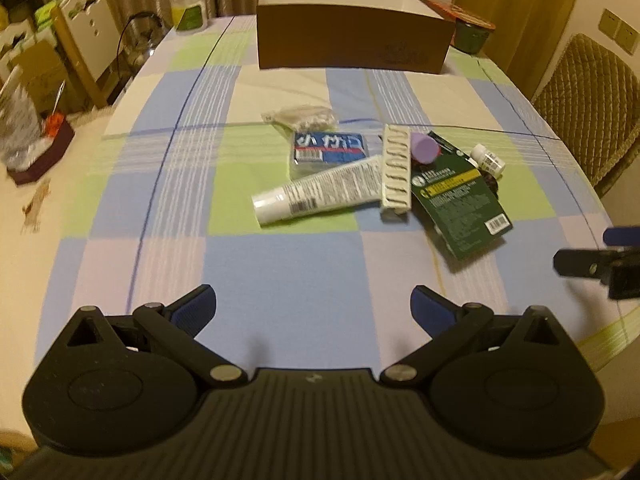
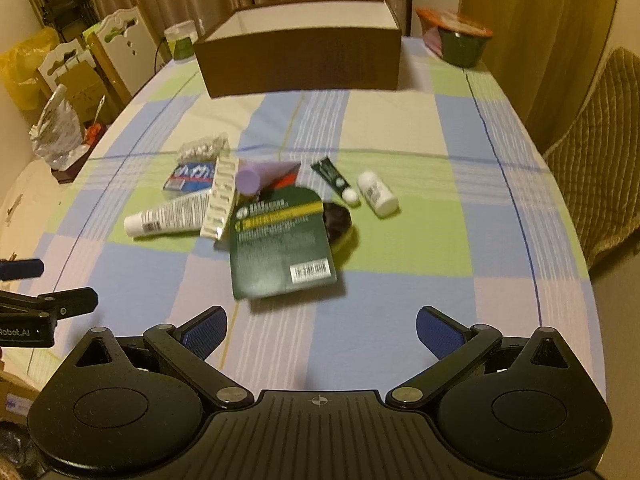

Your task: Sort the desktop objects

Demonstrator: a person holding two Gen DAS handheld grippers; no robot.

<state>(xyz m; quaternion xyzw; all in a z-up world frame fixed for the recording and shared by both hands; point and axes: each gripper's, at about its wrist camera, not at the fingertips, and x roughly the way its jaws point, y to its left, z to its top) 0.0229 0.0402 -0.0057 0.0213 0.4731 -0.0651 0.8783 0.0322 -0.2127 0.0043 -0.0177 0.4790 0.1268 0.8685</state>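
Both grippers, left gripper and right gripper, hover with jaws spread wide and empty near the surface's front edge. The clutter sits mid-surface, short of the brown box at the far edge. The white tube looks light and squashy: take it across the body. The green card pack is thin and stiff, best pinched by an edge. Print is blurred; only "Robot.AI" is readable on the left gripper.

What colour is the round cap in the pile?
Purple cap, clearest in the right wrist view.
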